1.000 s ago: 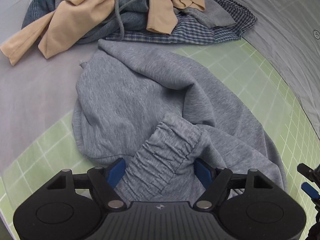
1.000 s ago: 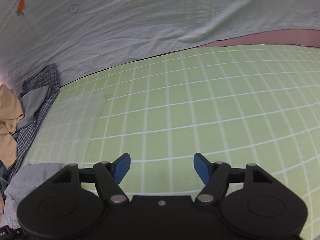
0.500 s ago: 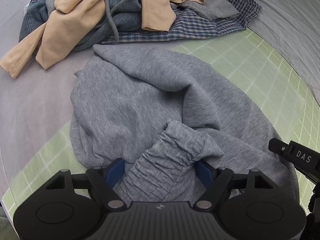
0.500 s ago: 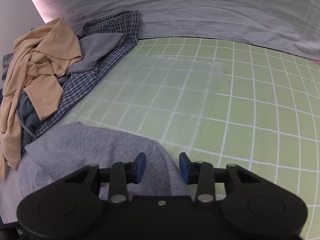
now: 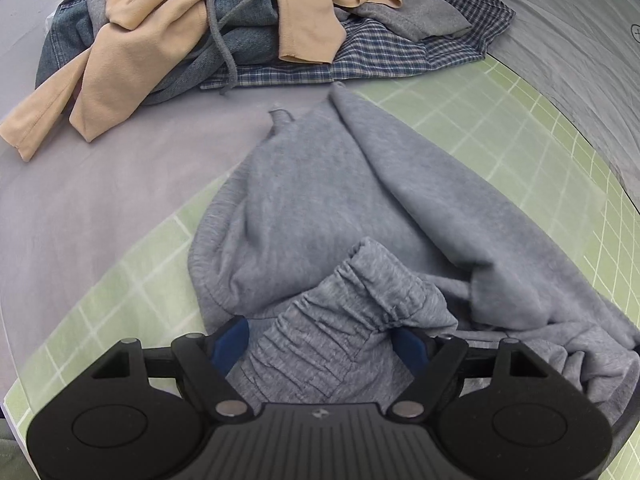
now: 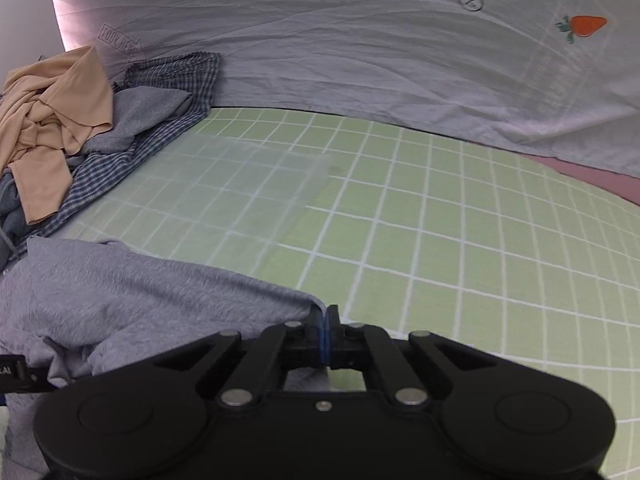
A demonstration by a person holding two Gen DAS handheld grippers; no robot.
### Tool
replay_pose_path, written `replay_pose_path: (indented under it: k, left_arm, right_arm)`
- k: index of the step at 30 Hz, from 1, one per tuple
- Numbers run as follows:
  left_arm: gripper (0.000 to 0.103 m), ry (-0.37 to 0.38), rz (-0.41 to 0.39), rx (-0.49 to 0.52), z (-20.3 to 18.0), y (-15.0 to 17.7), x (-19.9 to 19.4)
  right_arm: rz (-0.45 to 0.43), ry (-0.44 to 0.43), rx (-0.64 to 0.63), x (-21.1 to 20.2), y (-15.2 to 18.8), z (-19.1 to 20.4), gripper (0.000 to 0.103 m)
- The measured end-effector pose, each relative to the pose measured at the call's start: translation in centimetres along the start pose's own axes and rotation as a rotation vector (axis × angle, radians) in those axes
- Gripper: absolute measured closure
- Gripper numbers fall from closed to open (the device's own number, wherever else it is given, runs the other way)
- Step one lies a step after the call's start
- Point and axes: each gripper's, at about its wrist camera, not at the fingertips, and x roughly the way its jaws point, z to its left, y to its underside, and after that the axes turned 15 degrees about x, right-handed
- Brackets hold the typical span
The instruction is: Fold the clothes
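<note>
Grey sweatpants [image 5: 332,208] lie crumpled on the green grid mat [image 5: 520,128]. Their gathered elastic waistband [image 5: 352,320] lies between the blue pads of my left gripper [image 5: 320,344], whose jaws stand wide apart around it. In the right wrist view the same grey sweatpants [image 6: 120,292] lie at lower left, and my right gripper [image 6: 324,336] is shut on their edge, pads pressed together on the cloth.
A pile of clothes [image 5: 240,32], tan, denim, plaid and grey, lies at the back left, also in the right wrist view [image 6: 80,120]. A pale sheet [image 6: 360,60] with a carrot print [image 6: 584,26] lies behind the mat [image 6: 440,220].
My right gripper swung toward the sweatpants and closed on their edge. My left gripper stayed around the waistband while the cloth stretched out and shifted.
</note>
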Motion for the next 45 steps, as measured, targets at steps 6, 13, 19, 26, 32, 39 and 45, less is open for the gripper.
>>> replay_pose_path:
  k: [6, 13, 19, 26, 32, 39, 45]
  left_arm:
    - [0.024, 0.051, 0.001, 0.042, -1.8, 0.8, -0.4]
    - [0.024, 0.058, 0.013, 0.039, -1.8, 0.6, -0.3]
    - [0.023, 0.044, 0.02, 0.052, -2.2, 0.4, -0.2]
    - [0.023, 0.04, 0.027, 0.06, -2.2, 0.2, -0.1]
    - [0.023, 0.033, 0.028, 0.071, -2.3, 0.0, -0.1]
    - [0.02, 0.017, 0.029, 0.073, -2.5, 0.1, 0.0]
    - [0.016, 0.002, 0.033, 0.069, -2.6, 0.1, 0.1]
  right_arm:
    - [-0.045, 0.19, -0.005, -2.6, 0.8, -5.4, 0.102]
    - [-0.065, 0.157, 0.078, -3.0, 0.4, -5.9, 0.073]
    - [-0.012, -0.049, 0.036, -0.6, -1.4, -1.9, 0.054]
    - [0.131, -0.202, -0.02, 3.7, -0.5, 2.5, 0.052]
    - [0.133, -0.21, -0.1, 4.0, 0.6, 3.2, 0.103]
    - [-0.019, 0.007, 0.075, 1.6, -2.4, -5.1, 0.103]
    - [-0.051, 0.089, 0.264, 0.1, -5.6, -11.6, 0.094]
